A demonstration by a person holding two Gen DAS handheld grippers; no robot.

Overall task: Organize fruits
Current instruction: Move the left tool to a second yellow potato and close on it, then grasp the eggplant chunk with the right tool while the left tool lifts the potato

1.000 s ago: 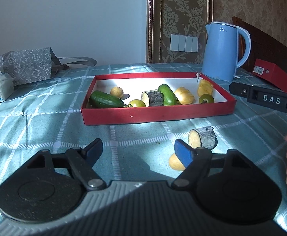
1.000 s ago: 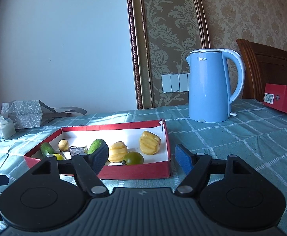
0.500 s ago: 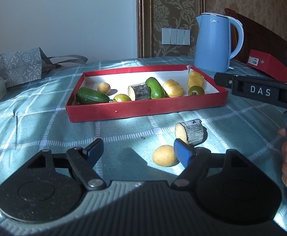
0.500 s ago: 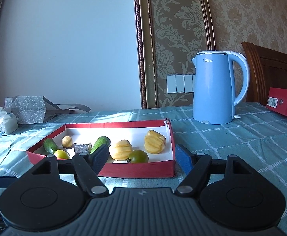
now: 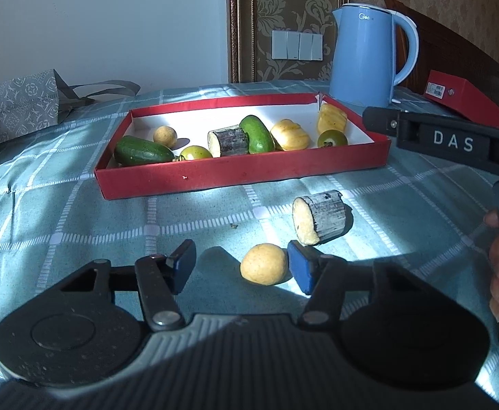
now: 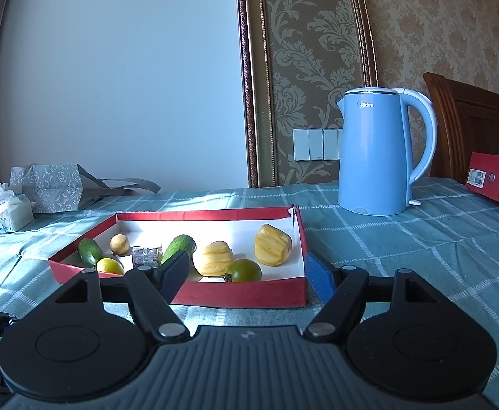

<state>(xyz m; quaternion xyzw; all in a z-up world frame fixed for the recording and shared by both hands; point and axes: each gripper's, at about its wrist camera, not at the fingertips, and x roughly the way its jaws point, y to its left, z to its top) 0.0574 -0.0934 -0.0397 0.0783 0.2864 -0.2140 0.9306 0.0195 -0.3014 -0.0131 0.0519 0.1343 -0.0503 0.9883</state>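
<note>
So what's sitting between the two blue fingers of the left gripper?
In the left wrist view, a small round yellow fruit lies on the tablecloth, beside the closing left gripper's right pad.

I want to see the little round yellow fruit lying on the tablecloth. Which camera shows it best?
The left wrist view. The round yellow fruit lies sunlit on the tablecloth, between the closing fingers of the left hand-held gripper. The right wrist view doesn't show it, only the fruits in the red tray.
</note>
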